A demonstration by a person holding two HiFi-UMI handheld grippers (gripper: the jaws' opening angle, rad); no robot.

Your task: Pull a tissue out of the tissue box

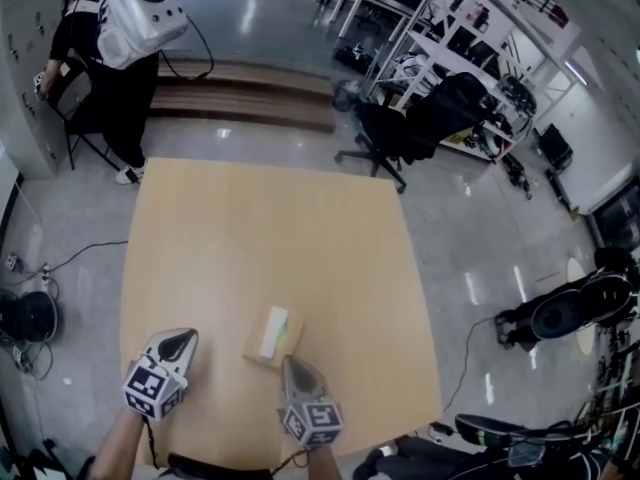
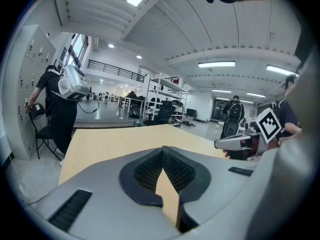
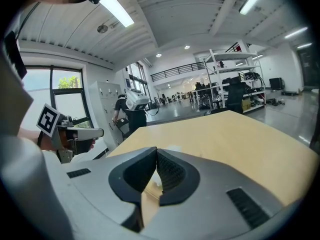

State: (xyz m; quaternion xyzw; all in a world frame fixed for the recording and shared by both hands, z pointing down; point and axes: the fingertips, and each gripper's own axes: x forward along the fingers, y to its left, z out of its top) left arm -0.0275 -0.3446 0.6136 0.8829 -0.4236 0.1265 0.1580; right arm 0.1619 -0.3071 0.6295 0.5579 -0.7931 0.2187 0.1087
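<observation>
A light cardboard tissue box (image 1: 271, 334) with a white tissue showing in its top slot lies on the wooden table (image 1: 270, 238) near the front edge. My left gripper (image 1: 182, 337) hovers to the left of the box, apart from it, its jaws shut on nothing. My right gripper (image 1: 291, 362) sits just in front of the box's near end, also shut and empty. In the left gripper view the jaws (image 2: 162, 151) meet at the tip over bare tabletop, and the right gripper (image 2: 239, 143) shows off to the side. In the right gripper view the jaws (image 3: 156, 152) are closed.
A person with a white backpack unit (image 1: 118, 28) stands beyond the table's far left corner beside a chair. A black office chair (image 1: 400, 133) stands past the far right corner. Cables and a fan (image 1: 25, 318) lie on the floor at left. Shelving (image 1: 470, 48) lines the back right.
</observation>
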